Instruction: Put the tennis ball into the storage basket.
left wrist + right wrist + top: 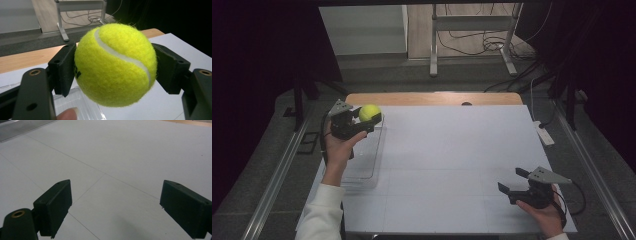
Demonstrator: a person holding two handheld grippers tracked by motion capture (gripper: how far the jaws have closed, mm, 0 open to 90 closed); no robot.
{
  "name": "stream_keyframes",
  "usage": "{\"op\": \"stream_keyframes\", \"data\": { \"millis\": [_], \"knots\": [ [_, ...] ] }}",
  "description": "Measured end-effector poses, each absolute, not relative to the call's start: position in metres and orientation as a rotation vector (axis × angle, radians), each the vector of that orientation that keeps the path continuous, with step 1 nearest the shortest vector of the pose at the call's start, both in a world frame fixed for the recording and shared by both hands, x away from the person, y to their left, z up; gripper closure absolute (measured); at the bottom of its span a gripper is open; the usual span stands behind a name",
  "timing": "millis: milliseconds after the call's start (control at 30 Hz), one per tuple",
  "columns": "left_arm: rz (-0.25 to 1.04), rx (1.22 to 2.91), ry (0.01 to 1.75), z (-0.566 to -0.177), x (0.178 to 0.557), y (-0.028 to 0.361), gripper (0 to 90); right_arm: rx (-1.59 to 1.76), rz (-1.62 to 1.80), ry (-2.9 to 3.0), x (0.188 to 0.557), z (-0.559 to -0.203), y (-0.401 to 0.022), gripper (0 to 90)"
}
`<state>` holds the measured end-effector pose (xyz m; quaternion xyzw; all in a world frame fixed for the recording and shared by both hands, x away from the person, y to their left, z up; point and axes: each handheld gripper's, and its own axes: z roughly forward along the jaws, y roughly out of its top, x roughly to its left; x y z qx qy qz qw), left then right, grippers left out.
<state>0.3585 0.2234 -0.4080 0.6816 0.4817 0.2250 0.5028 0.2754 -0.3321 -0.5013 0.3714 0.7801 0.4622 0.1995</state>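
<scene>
1. While the left gripper [363, 121] hangs over the far left part of the table, its jaws are clamped on a yellow-green tennis ball [369, 112], one pad on each side of it
2. Seen from the left gripper view, the tennis ball [115, 65] sits squarely between the two black pads [65, 68], its white seam curving across the front, and a fingertip [68, 115] shows at the bottom edge
3. Below the ball lies a clear plastic tray [374, 165], set on the left side of the white table top [452, 160]; the ball is held in the air above the tray's far end, not touching it
4. The left hand [338, 147] comes up from a white sleeve [319, 212] along the table's left edge
5. The right gripper [512, 182] rests near the table's near right corner, held in the right hand [544, 215], well apart from the ball and the tray
6. Its jaws stand wide apart with nothing between them; in the right gripper view the pads [53, 206] frame only bare white board crossed by thin lines
7. A strip of wood [434, 98] shows along the table's far edge
</scene>
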Motion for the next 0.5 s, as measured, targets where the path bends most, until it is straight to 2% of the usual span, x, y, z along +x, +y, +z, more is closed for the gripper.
{"op": "stream_keyframes", "data": {
  "millis": [500],
  "knots": [
    [0.573,1.628,1.204,-0.412,0.361,0.236,27.1,1.043,1.294,2.181,0.275,-0.502,-0.332,10.8]
  ]
}}
